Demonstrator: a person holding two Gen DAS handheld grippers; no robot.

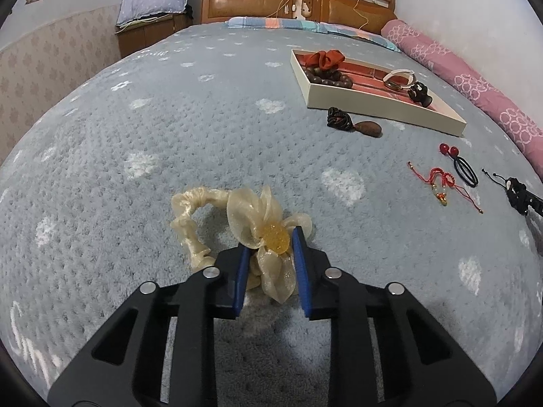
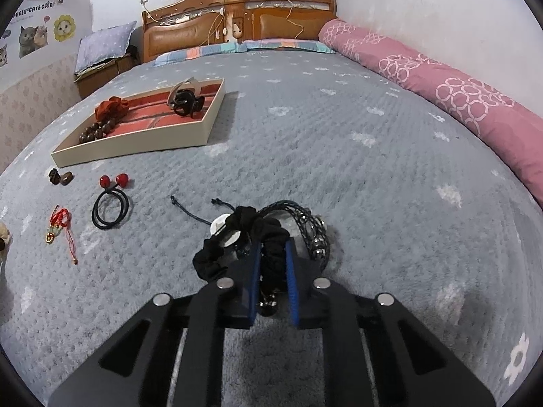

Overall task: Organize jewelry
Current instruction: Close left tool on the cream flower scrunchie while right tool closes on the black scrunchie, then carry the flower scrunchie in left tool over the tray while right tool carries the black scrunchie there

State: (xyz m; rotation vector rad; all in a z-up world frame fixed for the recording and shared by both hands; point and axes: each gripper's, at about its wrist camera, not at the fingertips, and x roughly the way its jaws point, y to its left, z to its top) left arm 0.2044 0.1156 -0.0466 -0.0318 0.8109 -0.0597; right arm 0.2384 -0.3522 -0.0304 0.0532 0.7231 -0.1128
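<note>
My left gripper [image 1: 271, 242] is shut on a cream organza scrunchie [image 1: 251, 224] with an amber bead, which rests on the grey bedspread. My right gripper [image 2: 273, 246] is shut on a black scrunchie [image 2: 237, 240] that lies over a white disc and a dark braided beaded cord [image 2: 310, 227]. A cream tray with a red lining [image 1: 380, 110] [image 2: 135, 142] holds a red scrunchie [image 2: 112, 108], brown wooden beads [image 2: 96, 132], a bangle and a black claw clip [image 2: 185, 103].
Loose on the bedspread lie a black hair tie with red balls [image 2: 112, 200] [image 1: 461, 166], a red string charm [image 2: 59, 227] [image 1: 441, 186] and a dark brown pendant [image 1: 353, 123] [image 2: 61, 177]. A pink bolster [image 2: 458, 98] runs along the right side. The wooden headboard [image 1: 298, 0] stands behind.
</note>
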